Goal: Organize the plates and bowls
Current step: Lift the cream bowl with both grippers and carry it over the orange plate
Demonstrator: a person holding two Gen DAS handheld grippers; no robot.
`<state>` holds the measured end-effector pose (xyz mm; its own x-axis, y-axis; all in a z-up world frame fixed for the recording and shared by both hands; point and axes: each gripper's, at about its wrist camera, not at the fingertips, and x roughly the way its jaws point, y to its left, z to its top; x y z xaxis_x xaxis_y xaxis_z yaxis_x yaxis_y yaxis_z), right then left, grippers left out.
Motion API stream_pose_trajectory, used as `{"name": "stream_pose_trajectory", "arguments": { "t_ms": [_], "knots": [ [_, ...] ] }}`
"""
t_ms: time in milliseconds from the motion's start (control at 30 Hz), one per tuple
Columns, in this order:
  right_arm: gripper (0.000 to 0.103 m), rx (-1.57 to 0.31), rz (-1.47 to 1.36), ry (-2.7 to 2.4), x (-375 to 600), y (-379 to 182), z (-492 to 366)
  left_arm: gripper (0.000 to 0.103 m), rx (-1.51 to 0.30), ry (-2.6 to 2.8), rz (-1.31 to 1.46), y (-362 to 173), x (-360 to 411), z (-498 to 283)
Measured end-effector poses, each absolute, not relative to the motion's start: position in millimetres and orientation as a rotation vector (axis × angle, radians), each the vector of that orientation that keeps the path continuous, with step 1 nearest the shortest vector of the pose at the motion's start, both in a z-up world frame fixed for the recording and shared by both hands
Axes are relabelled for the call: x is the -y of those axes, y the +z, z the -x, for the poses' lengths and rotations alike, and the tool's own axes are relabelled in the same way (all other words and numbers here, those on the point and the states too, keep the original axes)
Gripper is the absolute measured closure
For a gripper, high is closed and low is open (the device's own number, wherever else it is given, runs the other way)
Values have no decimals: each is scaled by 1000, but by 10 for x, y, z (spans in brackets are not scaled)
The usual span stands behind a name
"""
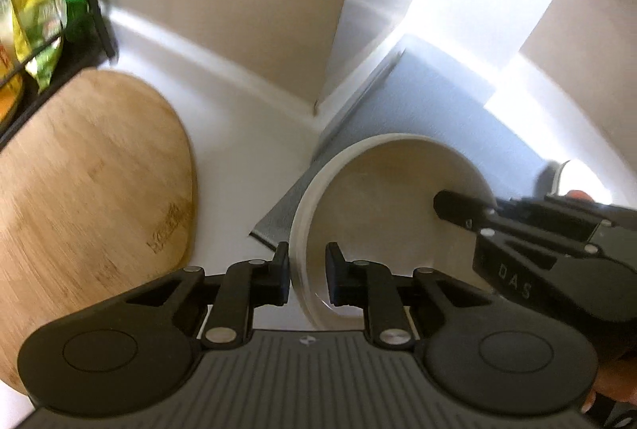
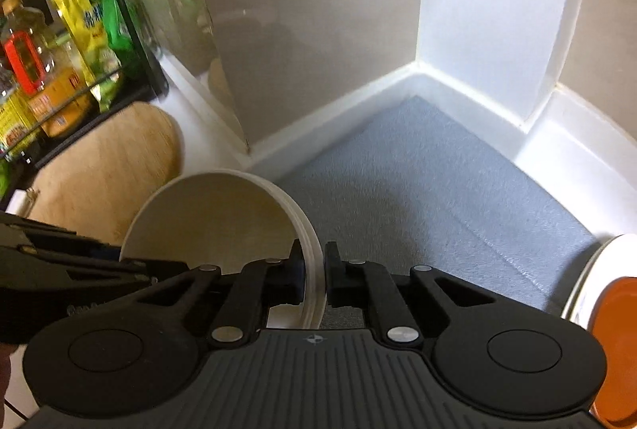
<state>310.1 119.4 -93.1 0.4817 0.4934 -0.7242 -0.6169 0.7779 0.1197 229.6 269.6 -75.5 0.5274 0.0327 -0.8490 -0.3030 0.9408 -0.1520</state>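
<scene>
A stack of cream bowls (image 1: 382,198) is held tilted above a grey-blue mat (image 1: 430,102) in the counter corner. My left gripper (image 1: 307,277) is shut on the stack's left rim. My right gripper (image 2: 315,275) is shut on the opposite rim of the bowls (image 2: 215,214). The right gripper also shows in the left wrist view (image 1: 462,208), reaching over the far rim. The left gripper's body shows at the left edge of the right wrist view. An orange plate (image 2: 615,349) lies on a white plate (image 2: 593,269) at the mat's right edge.
A round wooden board (image 1: 87,190) lies on the white counter to the left. A black wire rack (image 2: 119,42) with food packets and an oil bottle (image 2: 24,54) stands behind it. Beige walls (image 2: 318,30) and a white pillar (image 2: 485,10) close the corner.
</scene>
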Motion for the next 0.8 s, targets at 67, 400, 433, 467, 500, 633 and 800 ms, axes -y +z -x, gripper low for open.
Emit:
{"name": "stream_pose_trajectory", "arguments": {
  "t_ms": [67,400,433,467,500,633,800],
  "knots": [
    [92,-814,143,671,-1126,-851,-3067,83,-977,187,285,-653,-2666,-2271],
    [92,-717,80,548,-632,-478,-2790,83,-891,40,186,-277,-2226,-2269],
    [92,-713,77,531,-559,-463,-2759,83,-889,19,172,-260,-2168,-2283],
    [92,-709,71,512,-485,-453,-2732,83,-890,-6,161,-245,-2093,-2291],
    [92,-707,65,488,-410,-444,-2705,83,-891,-31,147,-234,-2010,-2315],
    [92,-699,44,384,-68,-421,-2574,83,-887,-140,100,-192,-1636,-2379],
    [92,-697,-9,244,432,-425,-2377,83,-888,-282,32,-162,-1127,-2438]
  ]
}}
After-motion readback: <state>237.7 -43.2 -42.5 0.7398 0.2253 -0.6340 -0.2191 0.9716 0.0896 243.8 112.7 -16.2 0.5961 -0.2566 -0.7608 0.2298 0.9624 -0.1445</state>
